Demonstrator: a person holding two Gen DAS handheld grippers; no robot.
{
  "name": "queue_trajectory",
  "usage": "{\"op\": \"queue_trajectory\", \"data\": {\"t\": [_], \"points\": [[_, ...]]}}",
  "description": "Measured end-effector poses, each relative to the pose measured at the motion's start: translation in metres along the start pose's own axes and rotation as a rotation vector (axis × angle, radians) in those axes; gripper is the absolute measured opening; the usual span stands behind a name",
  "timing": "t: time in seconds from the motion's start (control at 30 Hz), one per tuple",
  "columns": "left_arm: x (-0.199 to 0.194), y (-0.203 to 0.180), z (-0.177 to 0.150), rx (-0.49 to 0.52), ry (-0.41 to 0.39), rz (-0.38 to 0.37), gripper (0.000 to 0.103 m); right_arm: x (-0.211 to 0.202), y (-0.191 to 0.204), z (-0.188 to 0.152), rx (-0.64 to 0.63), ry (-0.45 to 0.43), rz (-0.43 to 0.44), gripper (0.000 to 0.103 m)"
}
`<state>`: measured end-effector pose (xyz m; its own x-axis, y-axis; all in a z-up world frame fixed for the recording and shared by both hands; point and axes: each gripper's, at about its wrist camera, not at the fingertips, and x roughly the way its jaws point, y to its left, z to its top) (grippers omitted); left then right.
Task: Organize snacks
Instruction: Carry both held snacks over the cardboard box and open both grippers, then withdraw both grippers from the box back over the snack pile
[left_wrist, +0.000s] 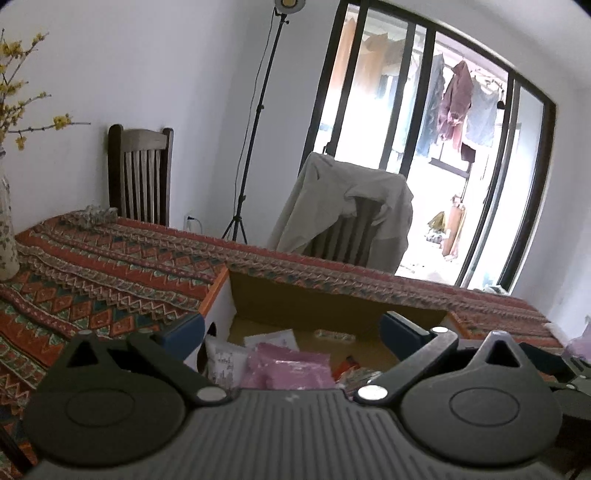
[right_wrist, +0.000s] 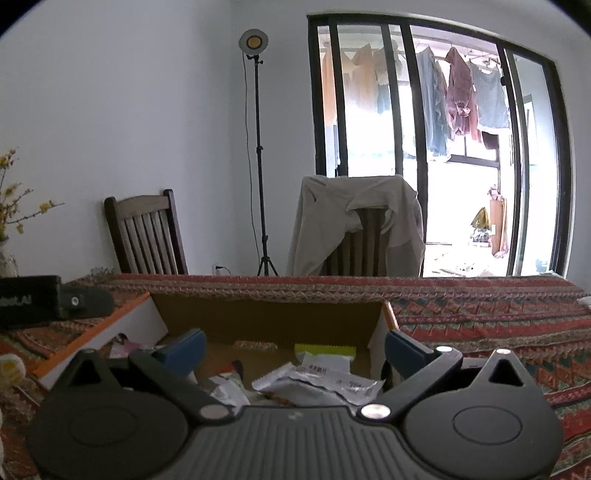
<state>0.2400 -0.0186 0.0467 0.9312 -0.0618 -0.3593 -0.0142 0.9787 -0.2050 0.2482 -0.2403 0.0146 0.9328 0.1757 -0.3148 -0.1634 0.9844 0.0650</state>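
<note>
Now both grippers hang wide open over the snack box — nothing between their fingers.

Left gripper (left_wrist: 291, 332) and right gripper (right_wrist: 293, 349) each hover above the open cardboard box (right_wrist: 266, 314), which sits on the patterned tablecloth (right_wrist: 480, 314) near the table's front edge. Inside lie pink packets (left_wrist: 291, 367) toward the box's left wall, silver wrappers (right_wrist: 321, 384) toward its right — and a yellow-green packet (right_wrist: 325, 349) by the far wall. Beyond the table's far edge stands a chair draped with a jacket (right_wrist: 354, 225).
</note>
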Motion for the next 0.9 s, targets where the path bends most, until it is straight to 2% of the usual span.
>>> {"op": "queue_trajectory", "data": {"t": [0.23,0.47,0.9], "points": [[-0.027,-0.001,0.005,0.008,-0.014,-0.004,0.103,-0.02,0.002,0.008,0.002,0.022,-0.002,0.103],[-0.052,0.008,-0.002,0.028,-0.012,0.006,0.103,-0.043,0.002,0.0,0.002,0.05,-0.007,0.103],[-0.081,0.038,-0.05,0.075,0.058,0.031,0.103,-0.079,0.005,-0.036,-0.022,0.14,0.004,0.103]]}}
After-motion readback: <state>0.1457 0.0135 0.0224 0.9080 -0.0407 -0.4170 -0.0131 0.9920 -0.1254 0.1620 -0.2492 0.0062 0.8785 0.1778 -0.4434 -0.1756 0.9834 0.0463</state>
